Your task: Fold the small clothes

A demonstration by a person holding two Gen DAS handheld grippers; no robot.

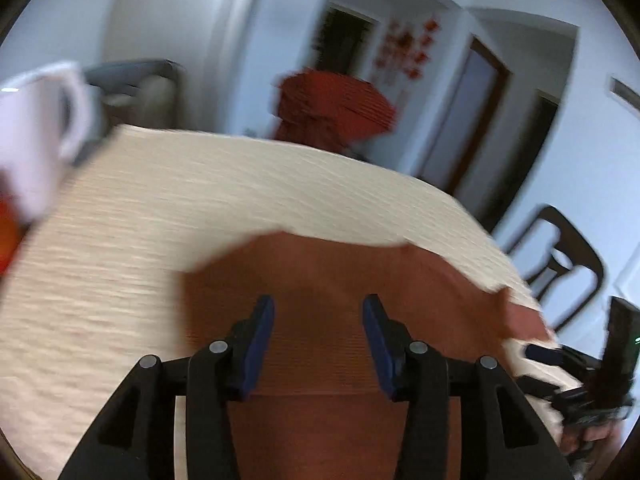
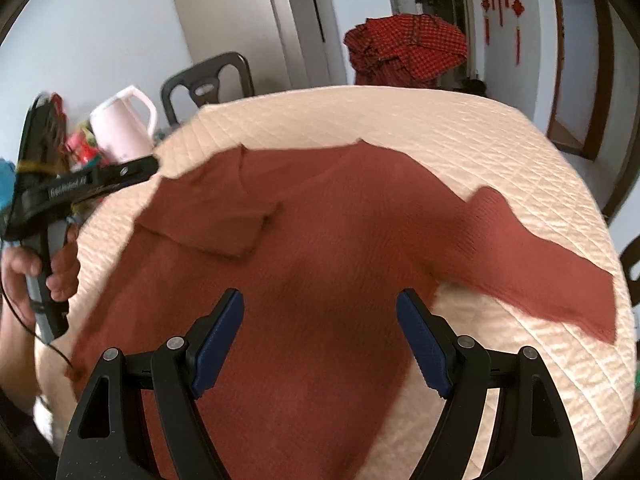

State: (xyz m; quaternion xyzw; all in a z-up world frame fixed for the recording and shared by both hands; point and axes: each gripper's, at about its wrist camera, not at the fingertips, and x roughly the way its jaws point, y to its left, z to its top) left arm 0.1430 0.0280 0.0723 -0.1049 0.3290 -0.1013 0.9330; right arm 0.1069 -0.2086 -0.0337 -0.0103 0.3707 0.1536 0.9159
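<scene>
A rust-red knit sweater [image 2: 340, 232] lies flat on a cream quilted table cover [image 2: 500, 140]. Its left sleeve [image 2: 216, 208] is folded in over the body; its right sleeve [image 2: 540, 264] stretches out to the right. My right gripper [image 2: 320, 328] is open and empty, hovering above the sweater's lower body. My left gripper [image 1: 319, 328] is open and empty above the sweater [image 1: 340, 280] in its blurred view. The left gripper also shows in the right wrist view [image 2: 152, 166] at the sweater's left edge, held by a hand.
A pale pink kettle [image 2: 124, 124] and colourful items stand at the table's left; the kettle also shows in the left wrist view [image 1: 36, 128]. A dark chair [image 2: 208, 84] stands behind the table. A red checked cloth [image 2: 404, 48] is heaped beyond the far edge.
</scene>
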